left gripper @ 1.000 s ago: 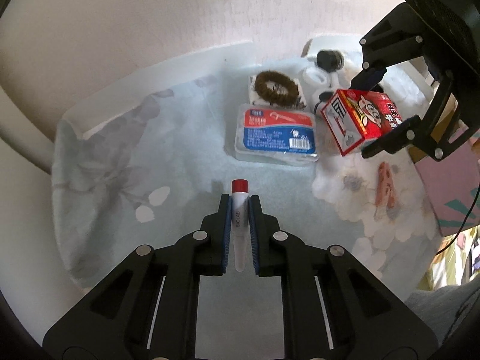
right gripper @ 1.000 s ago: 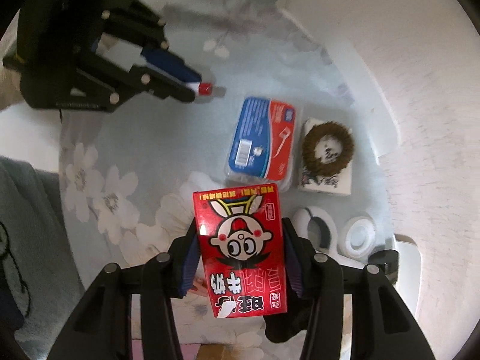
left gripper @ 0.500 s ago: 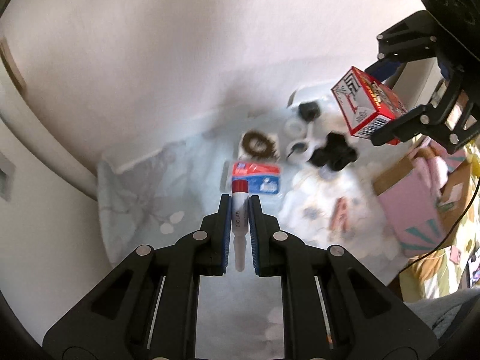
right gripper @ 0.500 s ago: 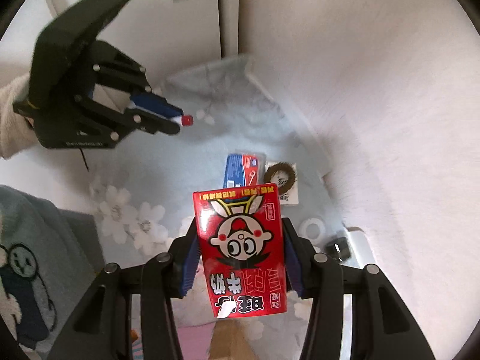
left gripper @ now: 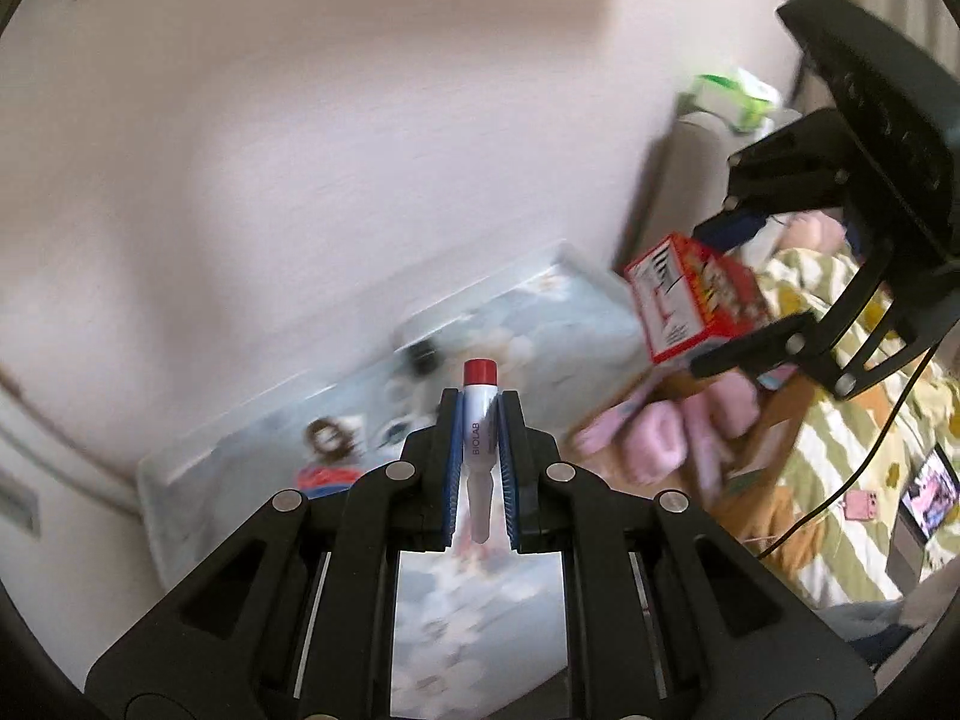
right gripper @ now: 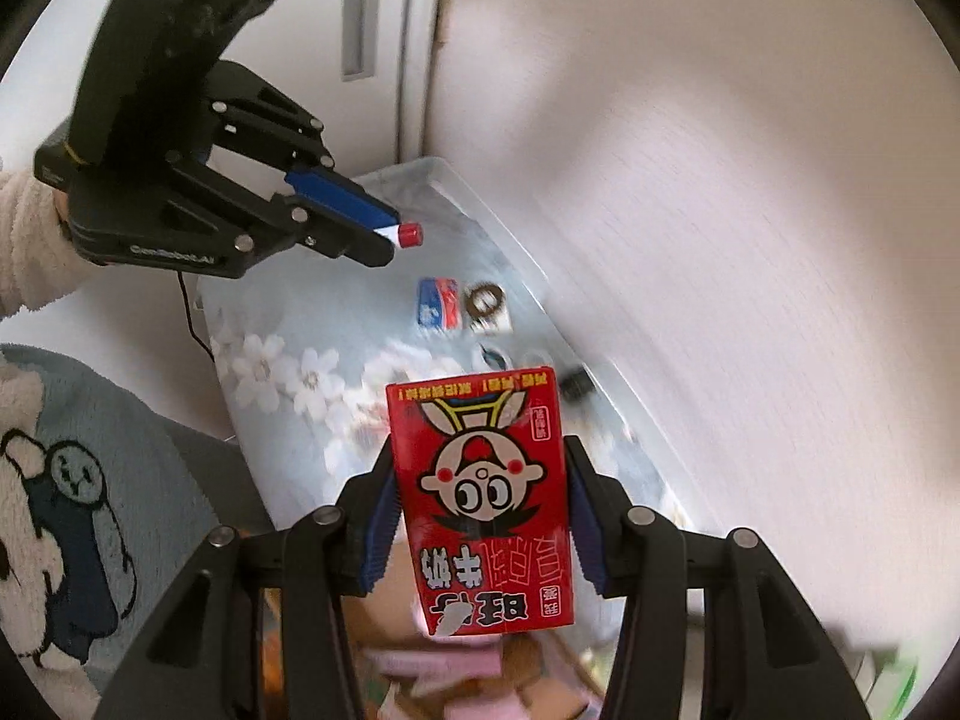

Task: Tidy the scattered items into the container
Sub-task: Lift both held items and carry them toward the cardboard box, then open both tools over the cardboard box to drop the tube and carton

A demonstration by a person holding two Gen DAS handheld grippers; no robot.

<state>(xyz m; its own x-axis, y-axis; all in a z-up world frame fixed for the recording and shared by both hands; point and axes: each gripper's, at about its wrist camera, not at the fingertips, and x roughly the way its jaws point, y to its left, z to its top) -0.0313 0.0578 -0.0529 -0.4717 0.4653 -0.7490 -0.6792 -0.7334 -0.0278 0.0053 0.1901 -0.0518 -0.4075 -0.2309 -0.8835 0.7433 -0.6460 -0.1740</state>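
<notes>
My left gripper (left gripper: 480, 414) is shut on a white tube with a red cap (left gripper: 480, 420) and holds it high above the floral table (left gripper: 468, 600). It also shows in the right wrist view (right gripper: 390, 240), the red cap (right gripper: 410, 234) poking out. My right gripper (right gripper: 480, 480) is shut on a red snack box with a cartoon face (right gripper: 480, 492), lifted well above the table; the box shows in the left wrist view (left gripper: 690, 300). A cardboard box (left gripper: 744, 438) with pink items sits at the table's right end. Views are blurred.
On the table lie a blue and red packet (right gripper: 438, 303), a brown hair tie on a white card (right gripper: 487, 303), white rings (right gripper: 492, 354) and a small black object (right gripper: 576, 384). A wall runs behind. A striped bedspread (left gripper: 852, 468) lies to the right.
Both grippers have risen far above the table with their items still held. The table items now look much smaller, and the views have swung toward the cardboard box side.
</notes>
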